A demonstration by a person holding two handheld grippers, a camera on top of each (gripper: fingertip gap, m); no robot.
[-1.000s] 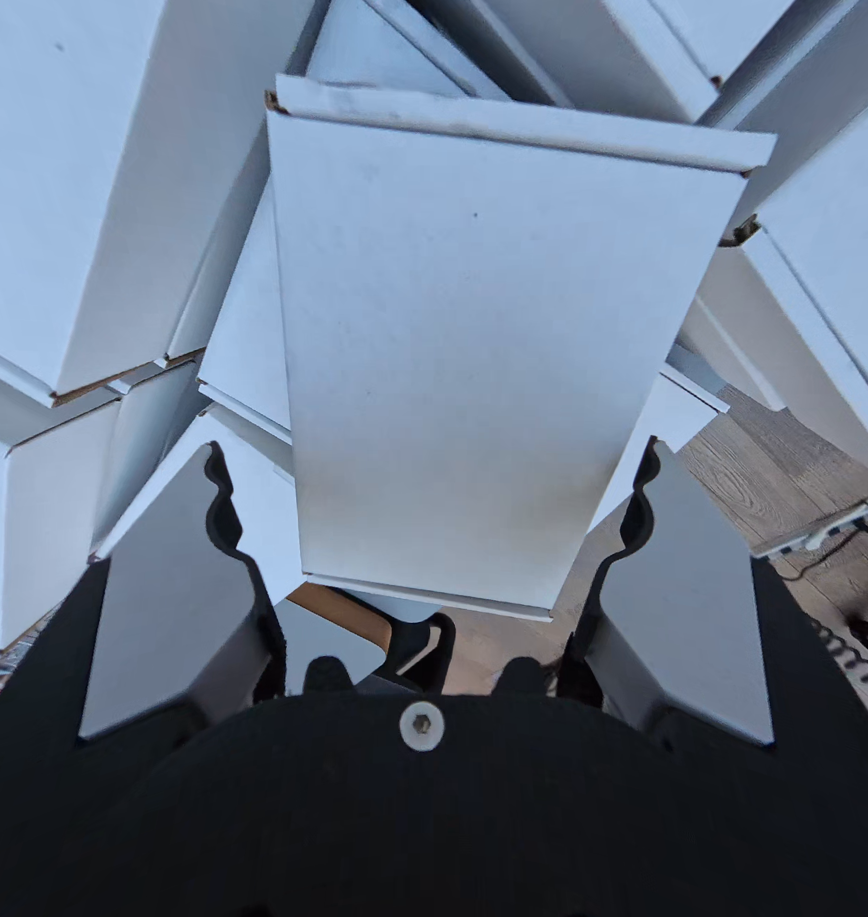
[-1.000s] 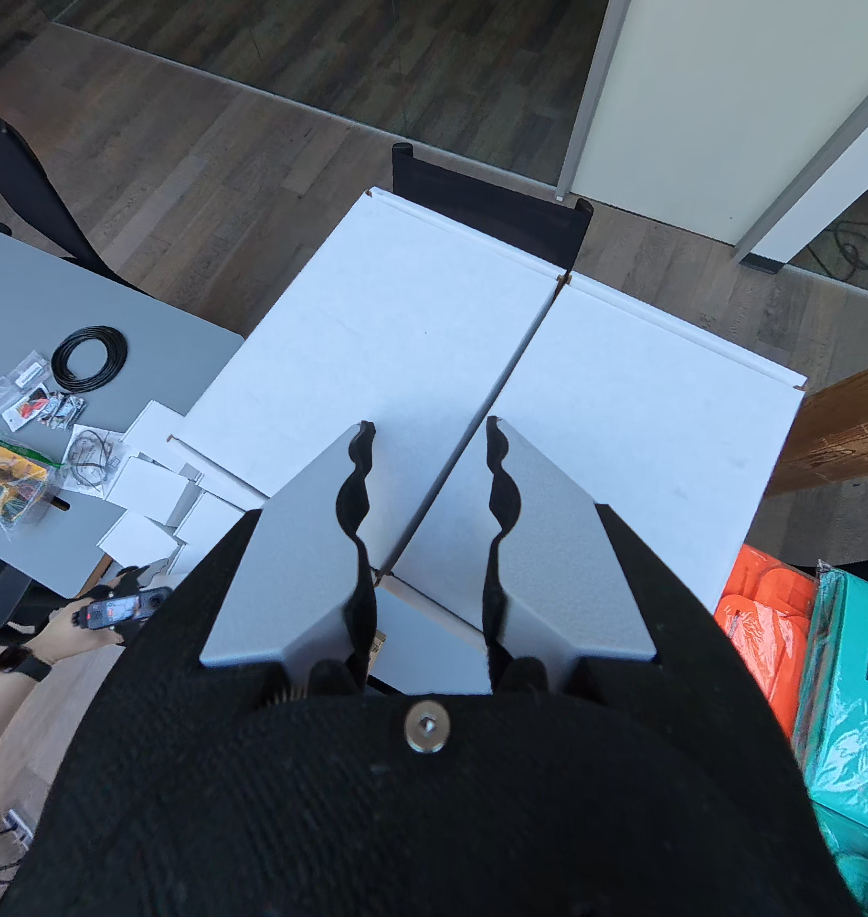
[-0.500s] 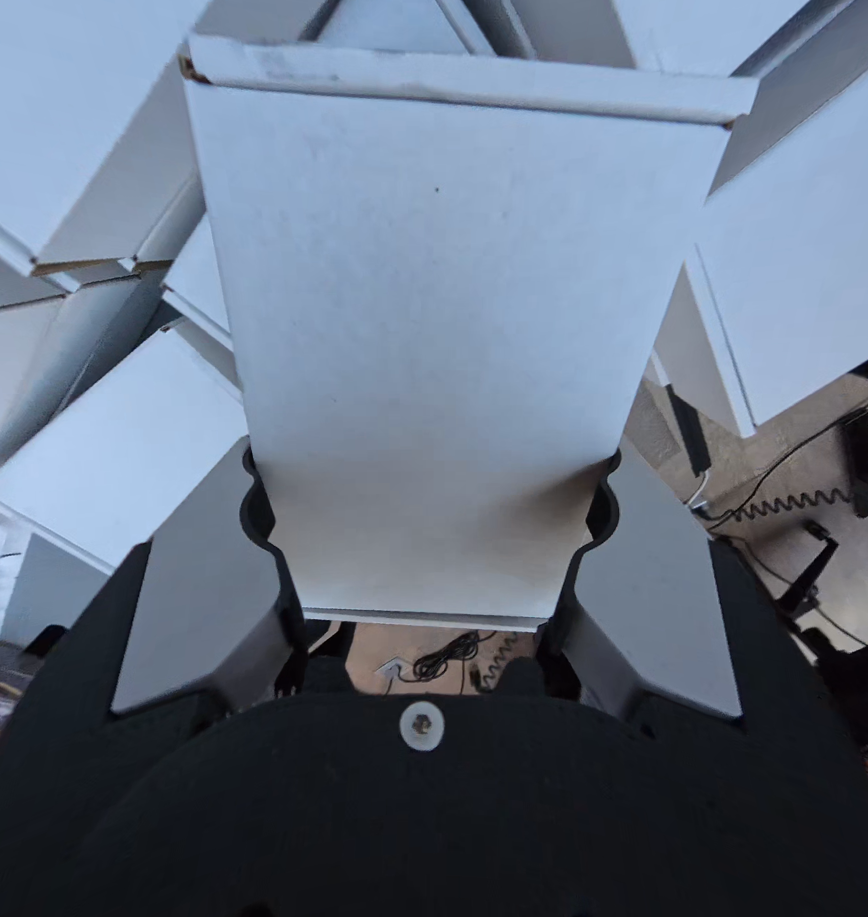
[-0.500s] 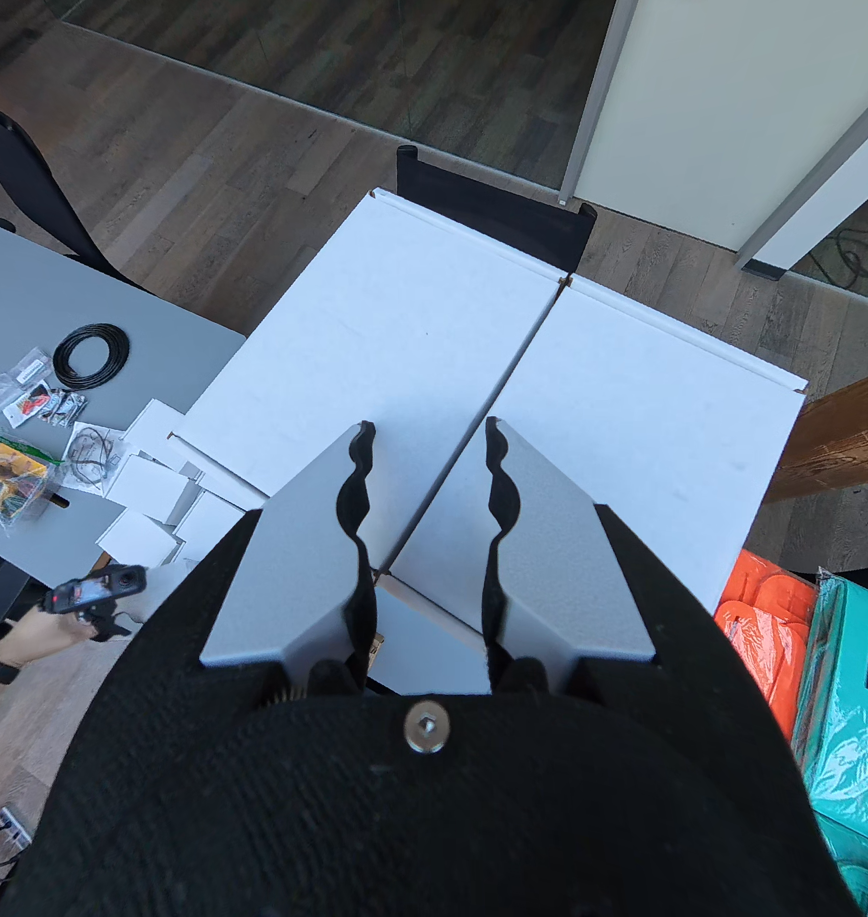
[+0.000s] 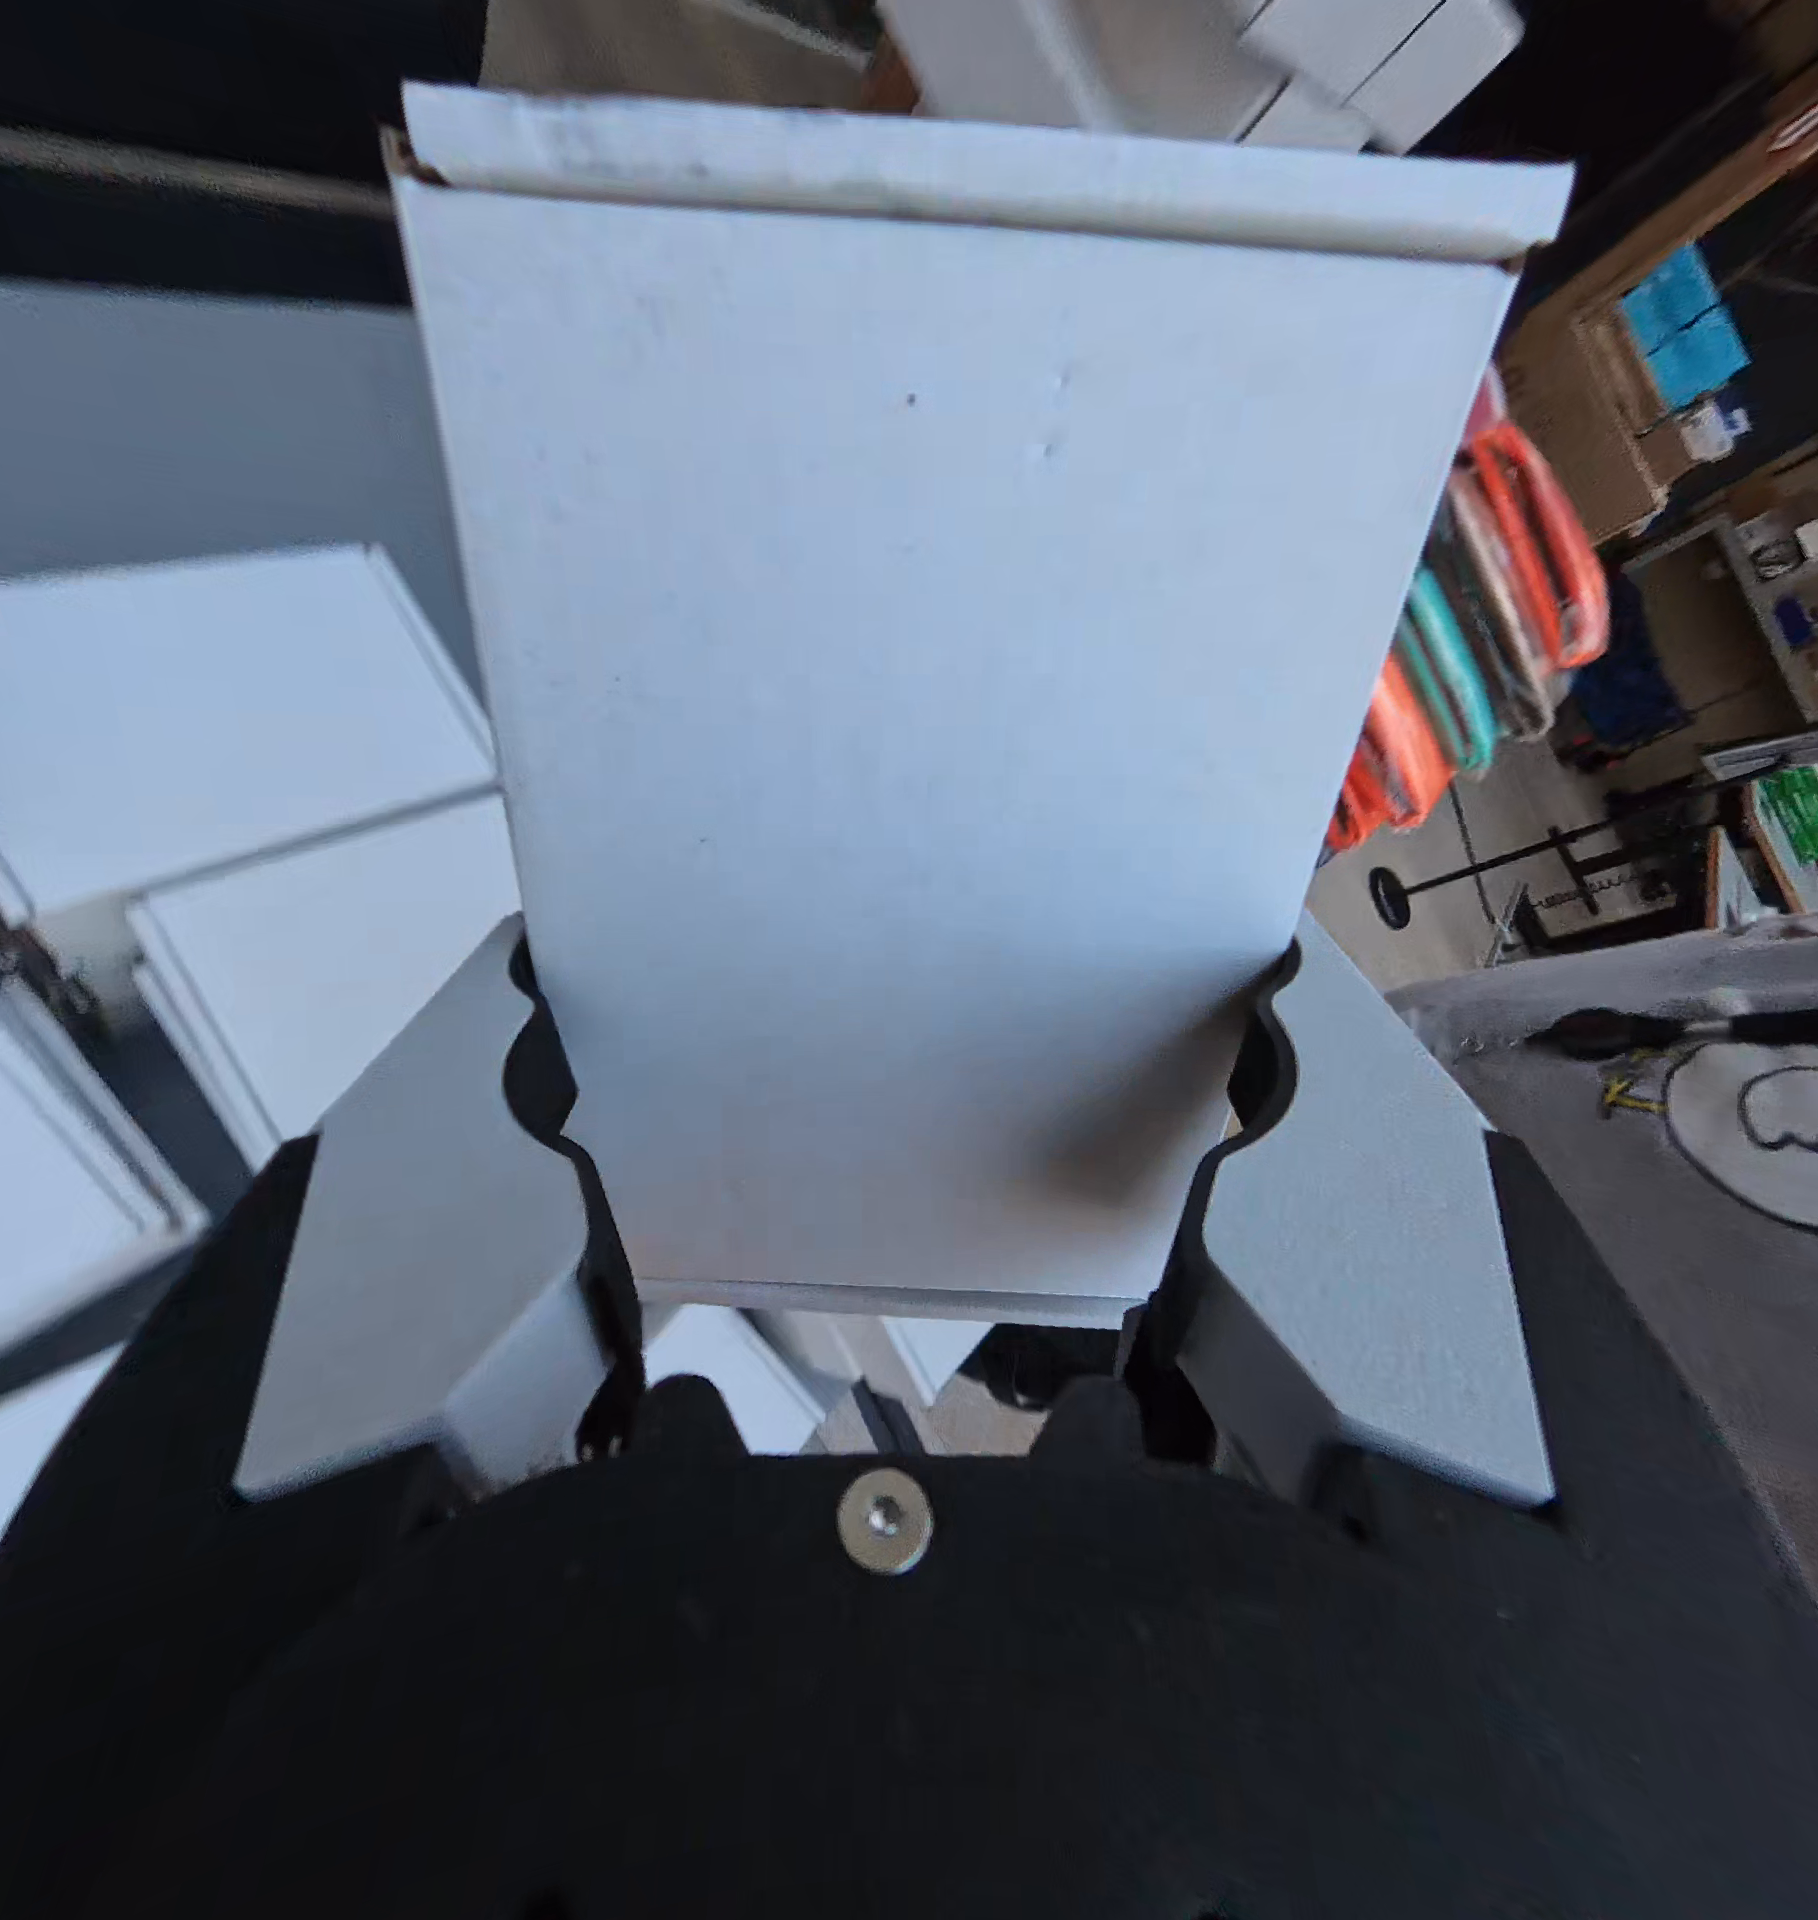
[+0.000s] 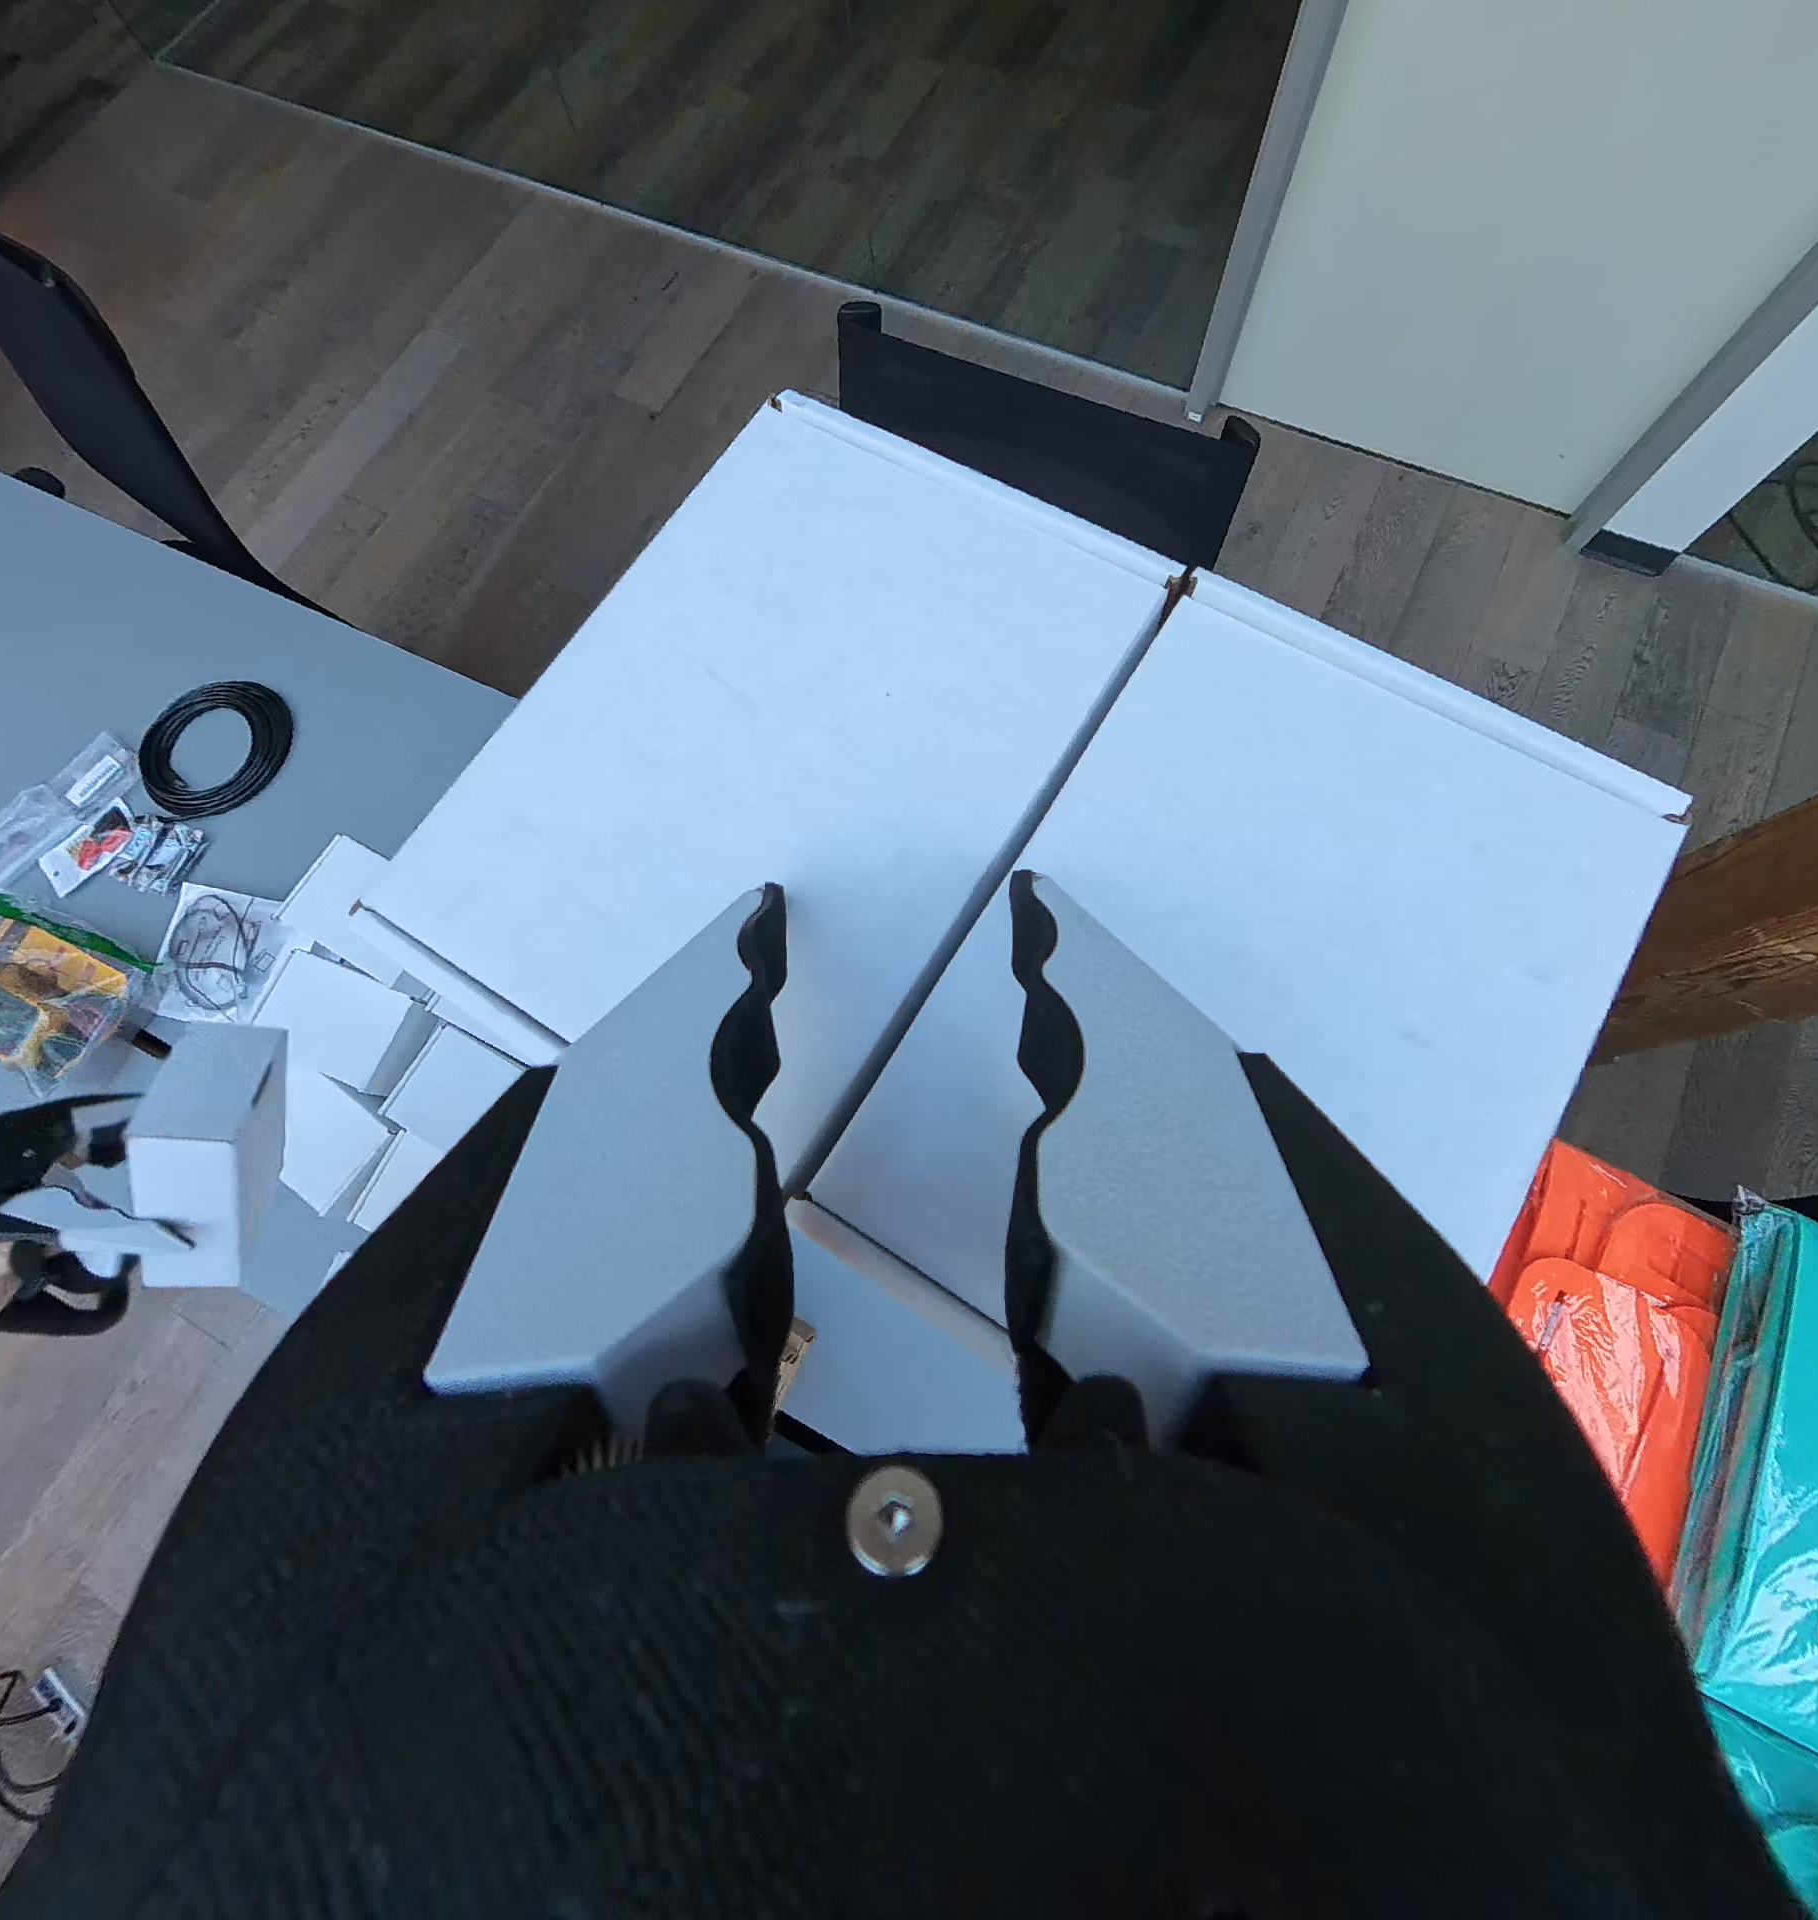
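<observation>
The held white cardboard box (image 5: 915, 665) fills the left wrist view and hides most of what lies beyond it; the stacked white boxes (image 5: 188, 727) to its left are blurred. The left gripper (image 5: 905, 997) is clamped on this box's near end, a finger pressed against each side. The right gripper (image 6: 897, 904) hangs empty, fingers parted by a moderate gap, above the seam between two large white boxes (image 6: 780, 748). Left of these, the grey table (image 6: 74, 613) is cut off.
</observation>
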